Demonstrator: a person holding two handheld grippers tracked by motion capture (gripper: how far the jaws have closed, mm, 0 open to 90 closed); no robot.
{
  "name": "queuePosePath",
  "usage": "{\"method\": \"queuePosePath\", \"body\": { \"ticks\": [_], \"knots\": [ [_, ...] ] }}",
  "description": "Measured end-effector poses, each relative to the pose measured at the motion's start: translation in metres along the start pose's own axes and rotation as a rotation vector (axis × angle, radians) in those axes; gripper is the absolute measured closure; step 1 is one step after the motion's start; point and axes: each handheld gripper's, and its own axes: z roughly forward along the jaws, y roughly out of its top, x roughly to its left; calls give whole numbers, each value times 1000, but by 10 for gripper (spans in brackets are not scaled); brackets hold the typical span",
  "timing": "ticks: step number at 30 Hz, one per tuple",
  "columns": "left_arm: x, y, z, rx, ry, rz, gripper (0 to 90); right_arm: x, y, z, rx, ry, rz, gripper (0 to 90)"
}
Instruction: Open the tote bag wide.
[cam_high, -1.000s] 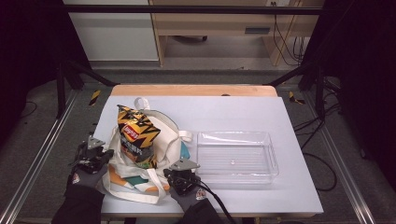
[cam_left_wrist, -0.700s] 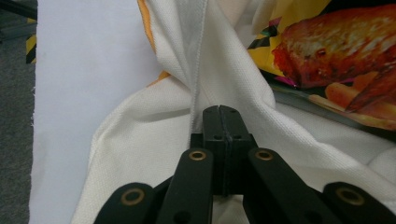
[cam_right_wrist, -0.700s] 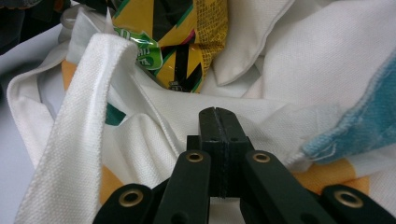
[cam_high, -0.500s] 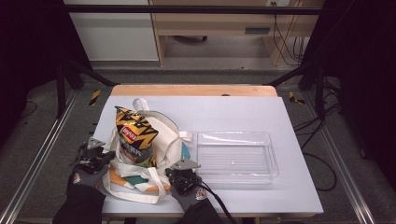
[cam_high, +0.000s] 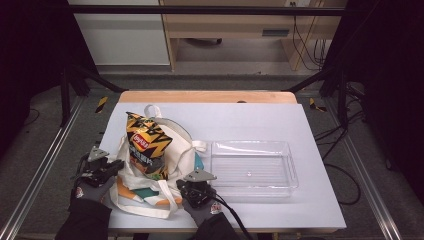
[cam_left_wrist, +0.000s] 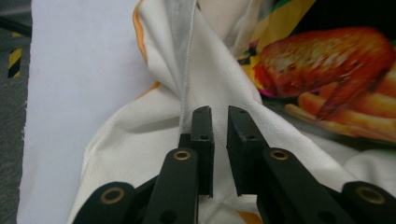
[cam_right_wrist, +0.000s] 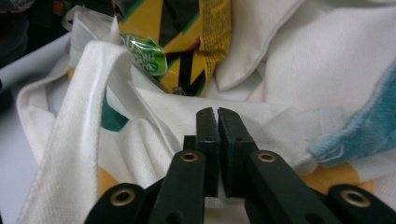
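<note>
The tote bag (cam_high: 145, 192) is white with orange and teal patches. The chip bag (cam_high: 146, 145) is yellow with black zigzags. The tray (cam_high: 252, 170) is clear.

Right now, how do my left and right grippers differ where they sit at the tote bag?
The left gripper shows a clear gap between its fingers, which have just been opening; the right gripper has its fingers almost together, with only a thin slit between them. The left gripper sits at the tote bag edge beside bare table; the right gripper sits on the side toward the clear tray. Both point at the bag's white cloth.
</note>
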Motion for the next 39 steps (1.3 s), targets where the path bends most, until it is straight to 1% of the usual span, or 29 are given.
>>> {"method": "queuePosePath", "body": {
  "ticks": [3,6,8,10,15,19,23,28,32,36,39],
  "knots": [
    [-1,2,-7,-40,-9,-4,763,0,3,-4,-22,13,10,807],
    [0,3,-15,-80,-20,-13,731,4,7,-9,-53,24,-1,756],
    [0,4,-22,-118,-27,-29,710,5,10,-12,-63,27,-5,734],
    [0,5,-28,-147,-34,-40,682,6,13,-17,-83,33,-7,707],
    [-2,9,-40,-208,-53,-48,632,7,21,-30,-130,44,-13,654],
    [-5,14,-47,-234,-70,-50,610,5,30,-40,-166,42,-10,618],
    [-9,19,-53,-262,-85,-44,582,2,39,-50,-195,34,-23,585],
    [-12,26,-63,-303,-96,-42,551,-4,50,-62,-229,23,-26,563],
    [-15,32,-72,-333,-112,-36,530,-8,58,-68,-246,14,-27,552],
    [-20,38,-77,-344,-132,-29,511,-11,70,-74,-272,15,-30,538],
    [-22,42,-79,-349,-139,-22,499,-12,78,-77,-285,19,-32,515]
  ]
}}
